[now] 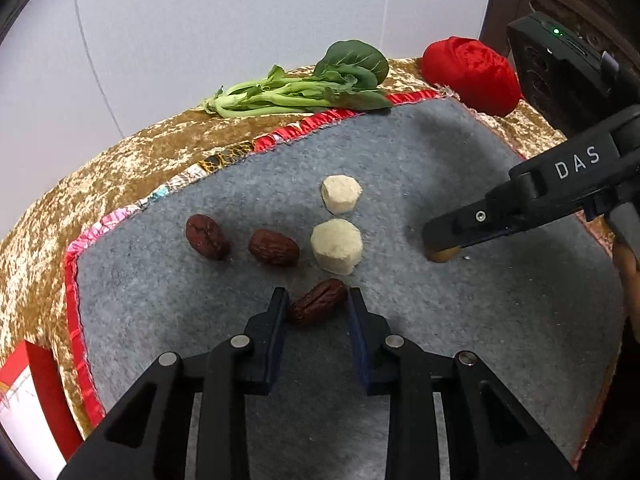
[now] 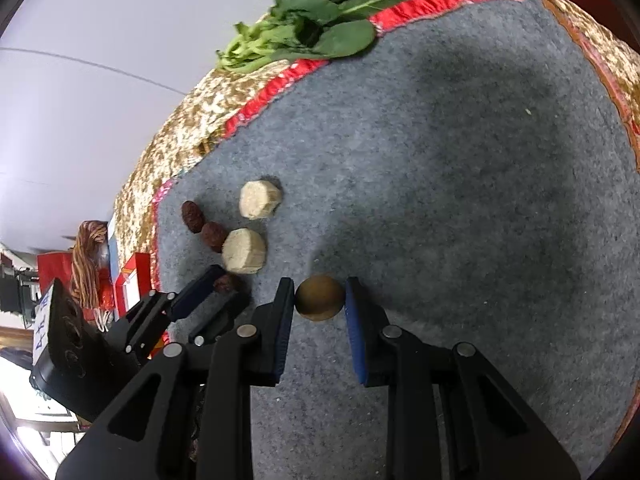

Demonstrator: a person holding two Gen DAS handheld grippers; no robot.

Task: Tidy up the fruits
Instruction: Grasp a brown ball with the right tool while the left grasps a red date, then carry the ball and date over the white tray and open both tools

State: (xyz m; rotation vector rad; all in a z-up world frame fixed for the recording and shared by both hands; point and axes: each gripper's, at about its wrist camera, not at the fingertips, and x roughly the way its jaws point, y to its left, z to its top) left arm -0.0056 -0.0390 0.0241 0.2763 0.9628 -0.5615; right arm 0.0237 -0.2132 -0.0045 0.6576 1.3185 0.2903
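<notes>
Left wrist view puts us above a grey felt mat (image 1: 460, 320) with a red ruffled edge, laid on a gold crushed-velvet cloth (image 1: 80, 208); our left gripper (image 1: 318, 304) stands with its two fingers spread around a wrinkled red date (image 1: 316, 301) lying on the mat, a sliver of space showing on the right side, so we read it as open and bracketing the date rather than clamping it; beyond it two more red dates (image 1: 240, 242) lie side by side, and just right of them two pale faceted chunks (image 1: 338, 220) sit one behind the other; a stalk of leafy greens (image 1: 304, 88) rests on the cloth at the far edge, with a red bundle of fabric (image 1: 472, 74) near the far right corner.

Right wrist view shows our right gripper (image 2: 320, 300) straddling a small round brown fruit (image 2: 320, 298) that sits on the mat; the left pad seems to touch it and the right pad lies just beside it; whether they squeeze it we cannot tell; the same fruit peeks out under that gripper's tip in the left wrist view; both grippers work near each other, the brown fruit lying to the right of the chunks and dates.
</notes>
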